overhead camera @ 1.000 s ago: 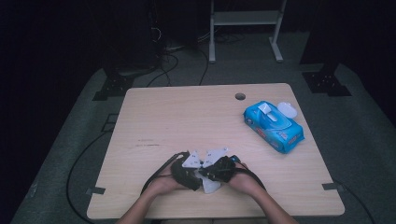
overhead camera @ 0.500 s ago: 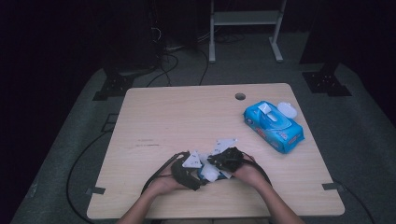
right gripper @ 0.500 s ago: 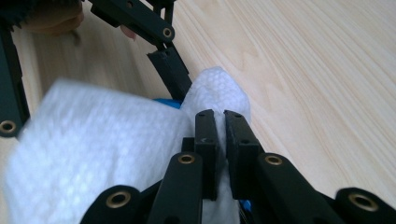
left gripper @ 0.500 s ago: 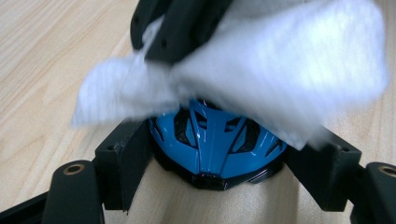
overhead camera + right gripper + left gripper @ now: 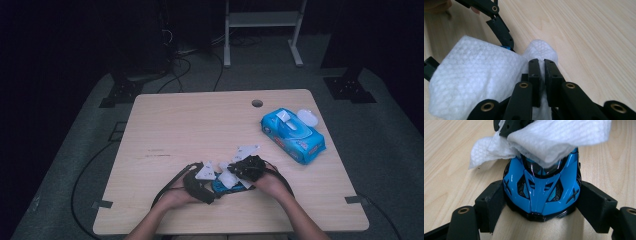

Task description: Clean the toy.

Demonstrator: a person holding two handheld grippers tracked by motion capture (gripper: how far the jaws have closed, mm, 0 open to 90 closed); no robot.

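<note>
A glossy blue toy car stands on the table near the front edge, nose toward the left gripper view's camera. My left gripper is shut on the car, one jaw against each flank. A white wet wipe lies draped over the car's roof and windscreen. My right gripper is shut on that wipe, its jaws nearly touching with a fold pinched between them. In the high view both grippers meet over the car, left gripper beside right gripper, with the wipe between them.
A blue pack of wet wipes with its white lid flipped open lies at the right of the wooden table. A round cable hole sits near the far edge. Black cables trail from both grippers over the front edge.
The right gripper has moved with the wipe up and to the right across the car. The left gripper and the car stay where they were.
</note>
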